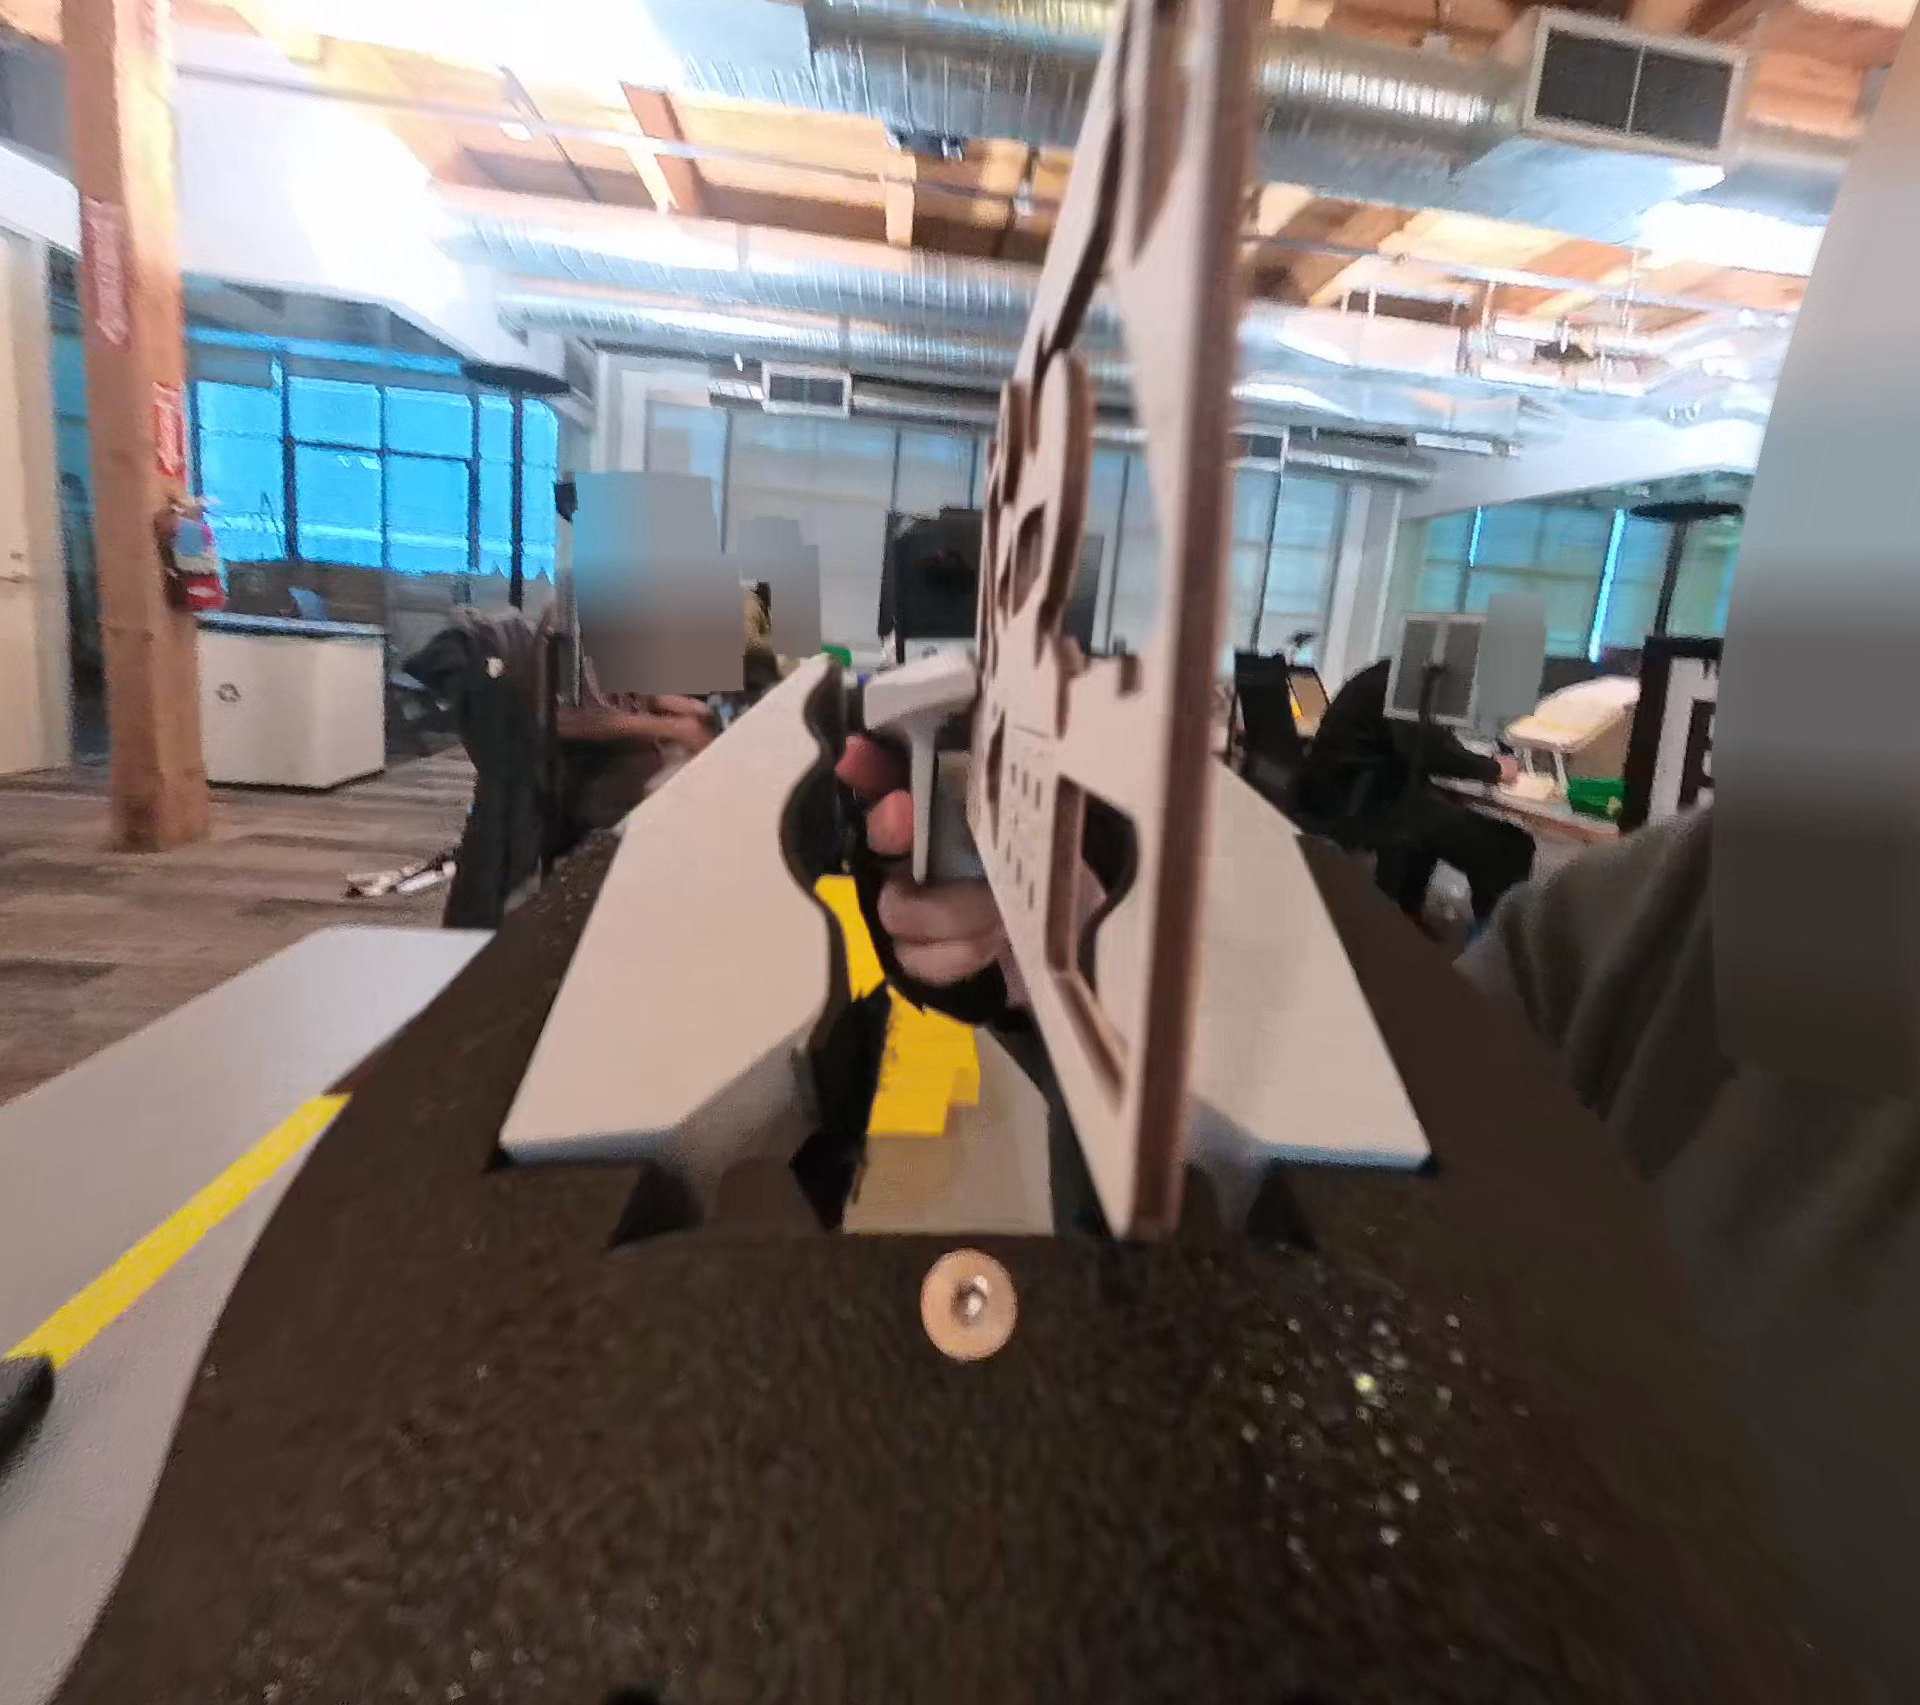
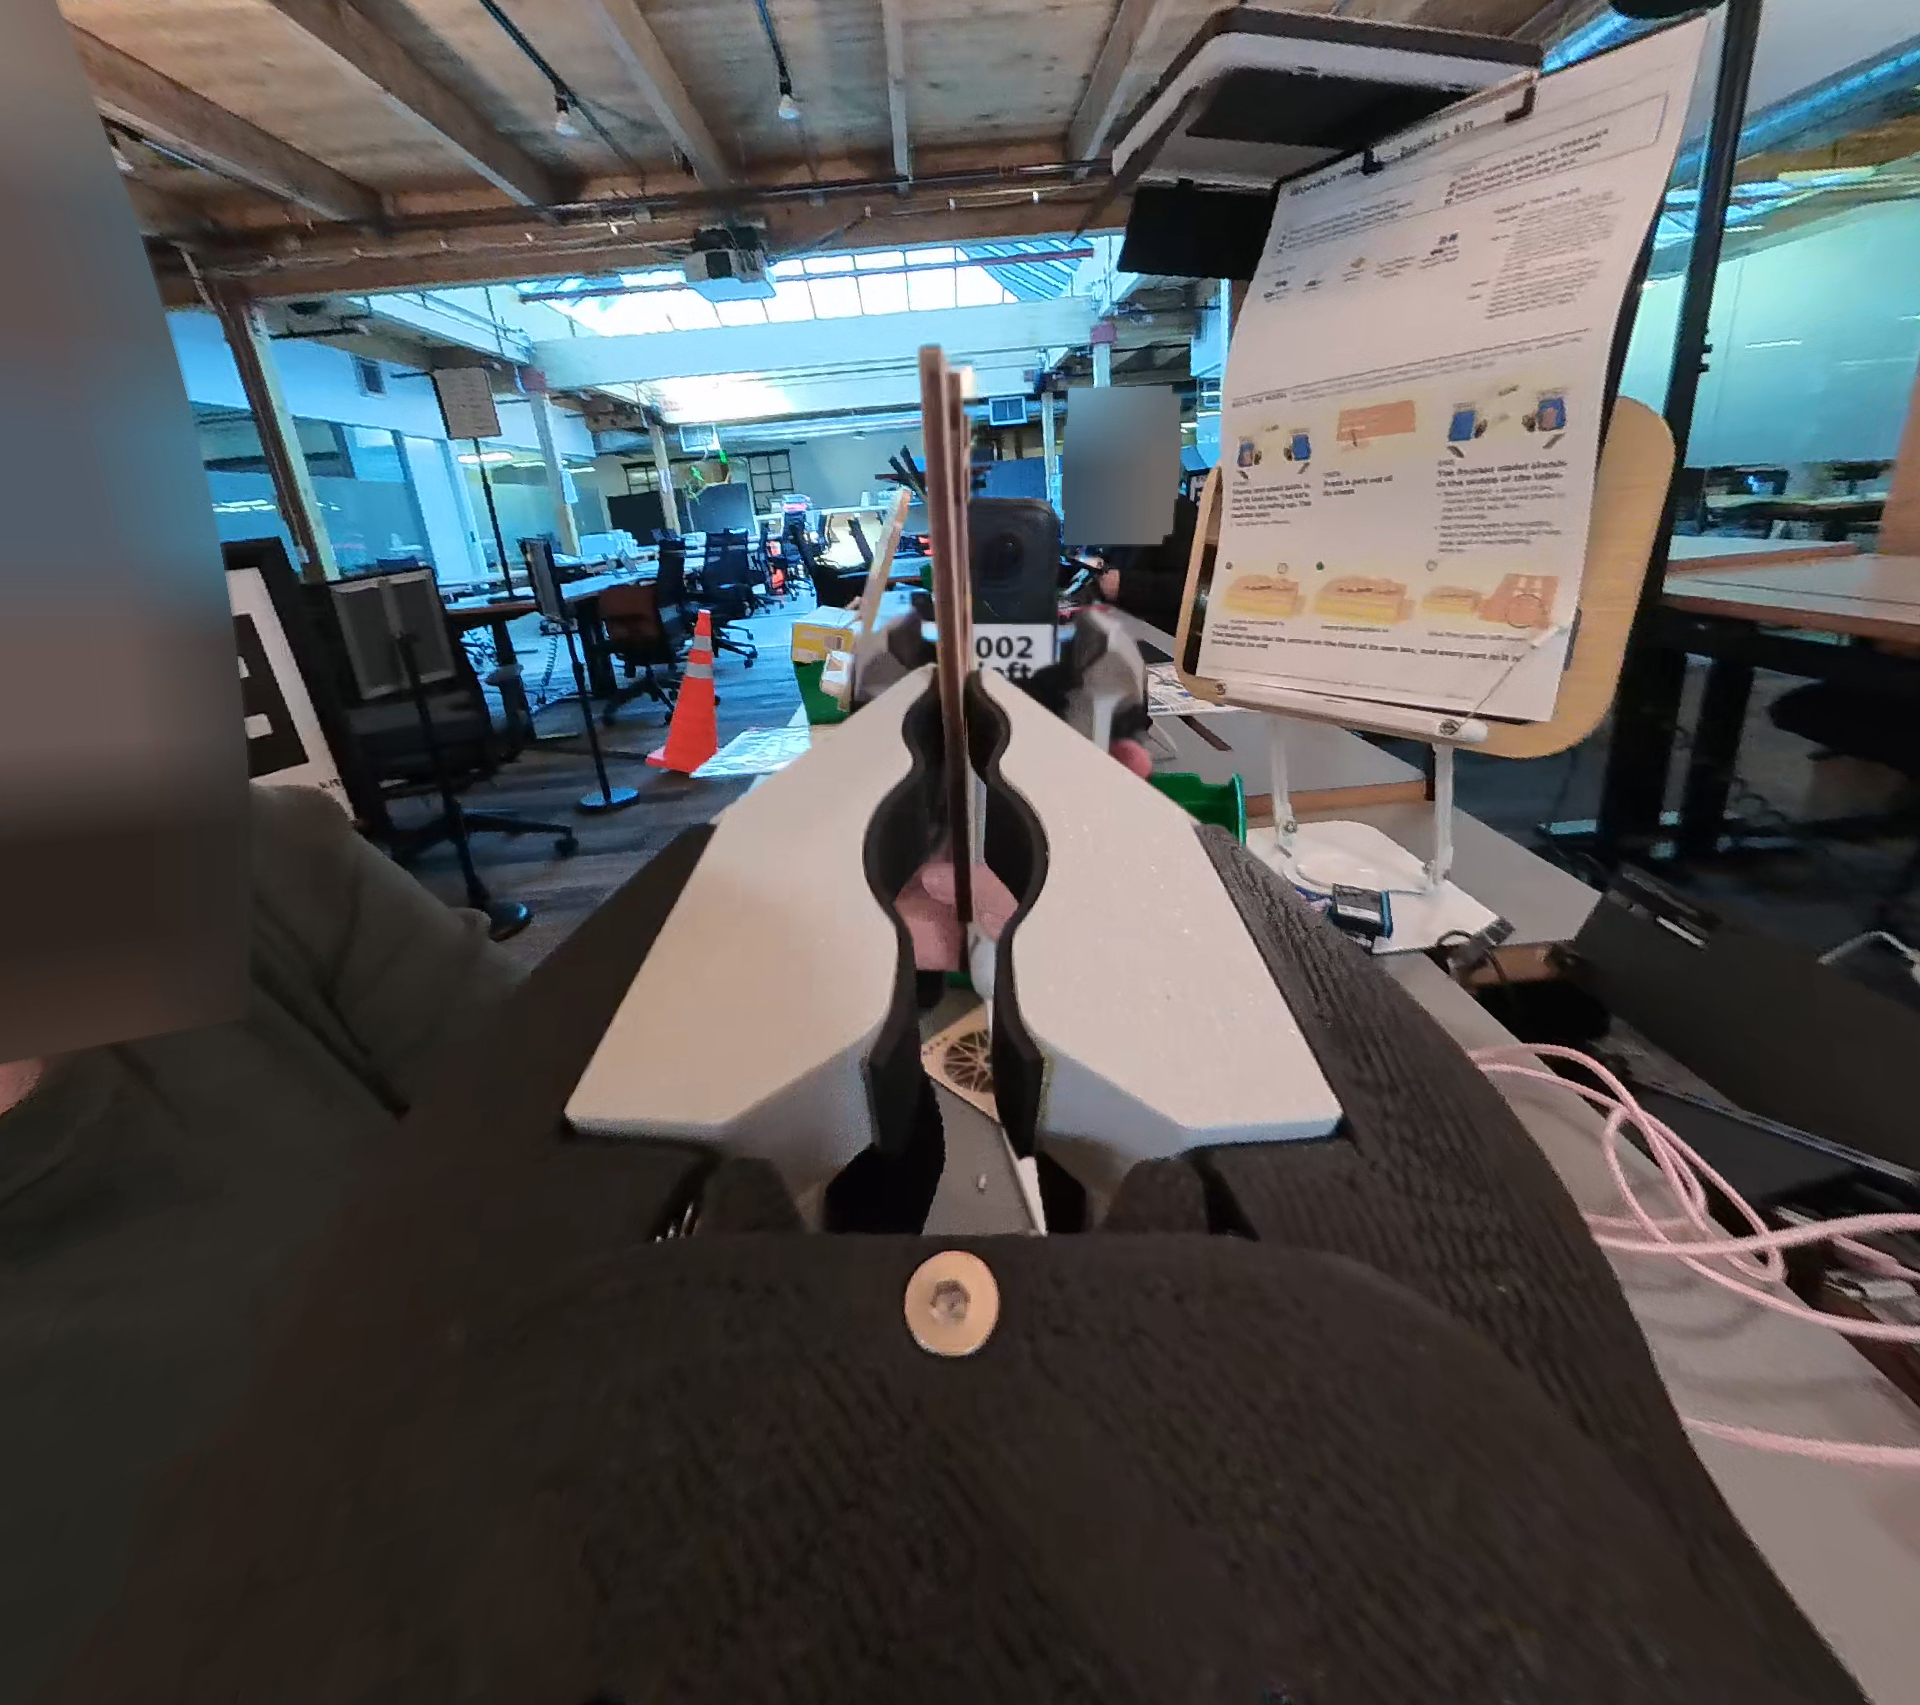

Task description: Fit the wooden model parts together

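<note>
1. Left wrist view: left gripper (image 1: 1023,782) took the lower centre of the frame, its jaws clamped on a thin wooden sheet (image 1: 1132,512) with cut-out shapes.
2. The sheet stood nearly upright, edge toward the camera, running from the jaws to the top of the frame, right of centre.
3. Behind the sheet, centre of frame, a hand (image 1: 935,907) gripped the grey handle of the other gripper.
4. Grey table (image 1: 208,1094) with a yellow stripe sat at lower left.
5. Right wrist view: right gripper (image 2: 956,699) filled the lower centre, jaws closed on the same wooden sheet (image 2: 945,533), seen edge-on and upright at centre frame.
6. Past the tips, the left gripper faced the camera, partly blurred.
7. An instruction sheet on a stand (image 2: 1423,408) stood at right of frame, an orange cone (image 2: 691,699) on the floor left of centre, pink cable (image 2: 1704,1240) at lower right.
</note>
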`<state>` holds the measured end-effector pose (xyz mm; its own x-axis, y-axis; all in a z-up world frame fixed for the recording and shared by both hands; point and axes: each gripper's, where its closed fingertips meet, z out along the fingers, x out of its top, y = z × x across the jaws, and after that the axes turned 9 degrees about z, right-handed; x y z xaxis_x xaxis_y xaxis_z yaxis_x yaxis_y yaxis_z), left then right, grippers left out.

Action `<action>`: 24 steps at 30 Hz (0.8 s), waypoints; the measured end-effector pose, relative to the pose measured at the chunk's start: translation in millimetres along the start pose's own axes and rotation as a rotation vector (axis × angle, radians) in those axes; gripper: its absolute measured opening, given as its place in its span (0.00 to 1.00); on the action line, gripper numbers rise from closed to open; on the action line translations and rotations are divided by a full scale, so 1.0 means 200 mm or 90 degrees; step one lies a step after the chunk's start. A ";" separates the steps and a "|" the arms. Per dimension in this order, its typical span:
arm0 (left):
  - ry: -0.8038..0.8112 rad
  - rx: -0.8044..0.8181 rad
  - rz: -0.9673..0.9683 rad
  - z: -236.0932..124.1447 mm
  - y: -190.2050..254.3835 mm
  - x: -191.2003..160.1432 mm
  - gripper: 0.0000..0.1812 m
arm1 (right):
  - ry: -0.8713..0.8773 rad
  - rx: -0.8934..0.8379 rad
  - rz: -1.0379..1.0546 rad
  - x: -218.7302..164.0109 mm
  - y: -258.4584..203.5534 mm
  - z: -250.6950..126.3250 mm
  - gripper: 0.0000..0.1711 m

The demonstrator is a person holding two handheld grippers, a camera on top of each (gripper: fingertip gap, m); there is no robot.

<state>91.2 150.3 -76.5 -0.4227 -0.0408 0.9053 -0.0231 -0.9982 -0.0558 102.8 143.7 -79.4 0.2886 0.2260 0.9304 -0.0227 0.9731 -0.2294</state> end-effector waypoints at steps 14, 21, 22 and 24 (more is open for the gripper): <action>-0.125 0.027 0.093 0.04 0.01 -0.13 0.00 | -0.058 -0.117 -0.103 -0.05 0.07 0.02 0.07; -0.140 0.025 0.103 0.04 0.04 -0.12 0.00 | -0.055 -0.100 -0.103 -0.04 0.04 0.02 0.05; -0.139 0.022 0.106 0.04 0.04 -0.12 0.00 | -0.045 -0.082 -0.087 -0.03 0.03 0.02 0.04; -0.142 0.026 0.111 0.05 0.04 -0.13 0.01 | -0.037 -0.079 -0.077 -0.03 0.03 0.02 0.03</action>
<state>110.1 143.4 -95.7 -0.2071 -0.2168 0.9540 0.0715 -0.9759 -0.2063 97.8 148.2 -84.6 0.2255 0.1136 0.9676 0.1277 0.9812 -0.1450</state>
